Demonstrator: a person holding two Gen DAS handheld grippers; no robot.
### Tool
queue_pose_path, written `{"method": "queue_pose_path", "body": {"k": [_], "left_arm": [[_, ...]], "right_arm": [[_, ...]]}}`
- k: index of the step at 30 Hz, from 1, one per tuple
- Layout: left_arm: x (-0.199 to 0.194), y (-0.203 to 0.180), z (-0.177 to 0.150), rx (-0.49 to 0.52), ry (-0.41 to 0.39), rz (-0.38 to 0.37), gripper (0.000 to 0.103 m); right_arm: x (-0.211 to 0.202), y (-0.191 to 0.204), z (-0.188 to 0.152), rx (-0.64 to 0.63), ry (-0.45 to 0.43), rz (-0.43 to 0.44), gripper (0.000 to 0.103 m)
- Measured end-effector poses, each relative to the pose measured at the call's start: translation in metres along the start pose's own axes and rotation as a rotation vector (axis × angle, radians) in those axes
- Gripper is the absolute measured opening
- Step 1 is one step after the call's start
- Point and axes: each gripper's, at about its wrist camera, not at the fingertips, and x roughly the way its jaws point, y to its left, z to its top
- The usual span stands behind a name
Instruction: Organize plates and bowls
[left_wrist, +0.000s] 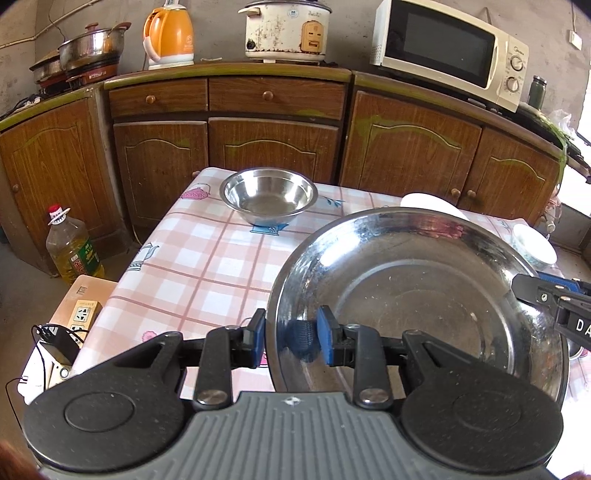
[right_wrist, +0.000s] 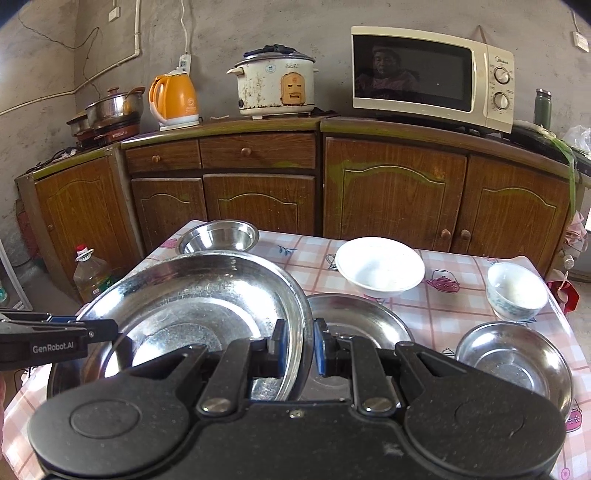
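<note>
both grippers, left gripper (left_wrist: 291, 338) and right gripper (right_wrist: 298, 345), pinch opposite rims of the big steel plate (left_wrist: 413, 295). uneven lifting could slip a thin rim free, dropping it onto the smaller plate (right_wrist: 354, 317) beneath.

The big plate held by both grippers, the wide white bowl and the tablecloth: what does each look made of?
Big plate: looks like polished steel, mirror-bright with fine scuffs and reflections. Wide white bowl: plain matte white with a thin rim, possibly plastic or foam, perhaps ceramic; the look leaves it open. Tablecloth: likely wipeable plastic or oilcloth, a smooth printed pink check with a slight sheen.
</note>
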Motion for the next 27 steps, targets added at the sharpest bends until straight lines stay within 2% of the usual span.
{"method": "queue_pose_path", "body": {"k": [27], "left_arm": [[-0.013,-0.045,-0.016,0.046,0.001,-0.045,0.029]], "right_arm": [[-0.038,-0.046,-0.020,0.047,-0.016,-0.059,0.021]]}}
